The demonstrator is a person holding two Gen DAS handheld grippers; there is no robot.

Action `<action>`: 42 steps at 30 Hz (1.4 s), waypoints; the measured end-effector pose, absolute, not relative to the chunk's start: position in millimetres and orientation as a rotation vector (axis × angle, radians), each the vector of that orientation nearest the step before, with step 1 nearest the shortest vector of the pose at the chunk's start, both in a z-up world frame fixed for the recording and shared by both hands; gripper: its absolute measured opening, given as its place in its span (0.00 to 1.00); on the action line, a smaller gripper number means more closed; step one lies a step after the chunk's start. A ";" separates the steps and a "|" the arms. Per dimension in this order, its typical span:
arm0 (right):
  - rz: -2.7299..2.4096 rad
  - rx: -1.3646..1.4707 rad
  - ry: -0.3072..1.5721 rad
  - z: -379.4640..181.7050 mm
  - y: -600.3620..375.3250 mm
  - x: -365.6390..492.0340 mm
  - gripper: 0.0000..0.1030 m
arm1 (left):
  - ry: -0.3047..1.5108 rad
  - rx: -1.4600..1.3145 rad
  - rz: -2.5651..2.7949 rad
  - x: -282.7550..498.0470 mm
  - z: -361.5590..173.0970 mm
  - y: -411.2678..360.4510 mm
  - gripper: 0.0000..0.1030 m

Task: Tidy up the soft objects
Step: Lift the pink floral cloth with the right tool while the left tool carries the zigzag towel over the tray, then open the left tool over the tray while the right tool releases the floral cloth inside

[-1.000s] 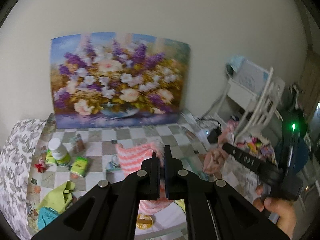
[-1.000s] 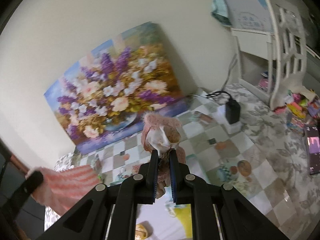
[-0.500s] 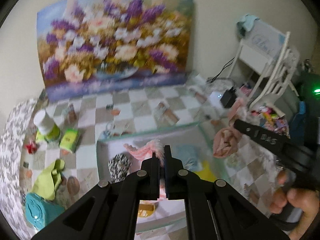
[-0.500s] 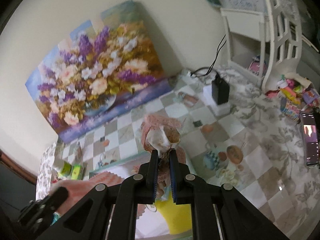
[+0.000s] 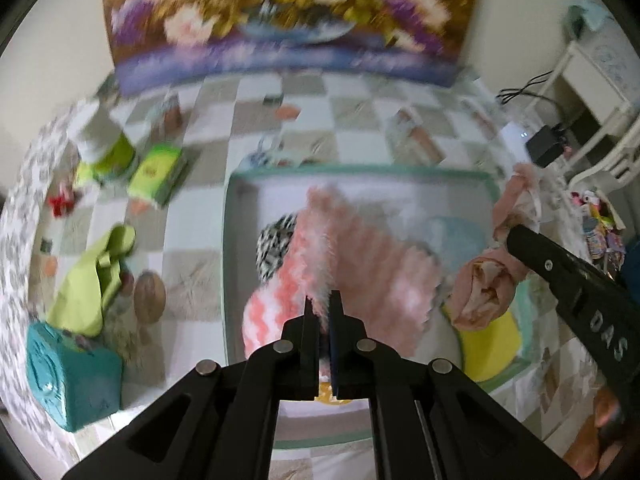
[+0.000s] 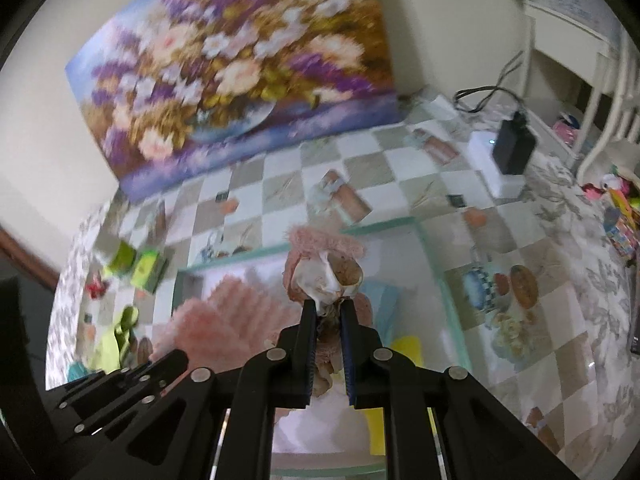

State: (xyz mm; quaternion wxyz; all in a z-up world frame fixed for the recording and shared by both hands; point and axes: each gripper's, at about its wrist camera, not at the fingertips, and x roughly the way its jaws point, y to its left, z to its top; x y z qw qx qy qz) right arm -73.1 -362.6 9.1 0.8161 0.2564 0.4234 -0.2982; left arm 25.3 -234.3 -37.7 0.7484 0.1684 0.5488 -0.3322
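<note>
My left gripper [image 5: 324,300] is shut on a fluffy pink-and-white striped cloth [image 5: 352,264] and holds it over the green-rimmed white tray [image 5: 360,170]. My right gripper [image 6: 328,308] is shut on a pink plush item with a cream lining [image 6: 324,276]; it also shows in the left wrist view [image 5: 484,288], hanging over the tray's right side. The striped cloth also shows in the right wrist view [image 6: 224,316]. In the tray lie a black-and-white patterned cloth [image 5: 276,240], a pale blue cloth [image 5: 456,236] and a yellow cloth [image 5: 492,340].
On the checkered tablecloth left of the tray lie a lime-green cloth [image 5: 96,276], a teal box [image 5: 72,372], a green packet [image 5: 158,174] and a white-lidded jar [image 5: 100,148]. A flower painting [image 6: 232,64] leans on the wall. A black charger [image 6: 514,148] sits right.
Both grippers have tilted down and moved toward the tray. The striped cloth and the plush item now hang lower, right over the tray's contents.
</note>
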 end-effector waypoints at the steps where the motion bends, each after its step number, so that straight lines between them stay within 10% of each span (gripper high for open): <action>1: -0.624 0.535 0.922 4.8 -358.8 -68.2 0.13 | 1.219 0.363 -0.723 27.4 -42.2 -233.4 0.03; 29: -0.558 0.519 1.212 -76.0 -341.1 -42.4 0.21 | 1.396 0.345 -0.651 43.2 -86.7 -226.2 0.07; 42: -0.561 0.541 1.132 -34.1 -340.2 -49.0 0.38 | 1.345 0.326 -0.690 39.7 -53.9 -225.8 0.40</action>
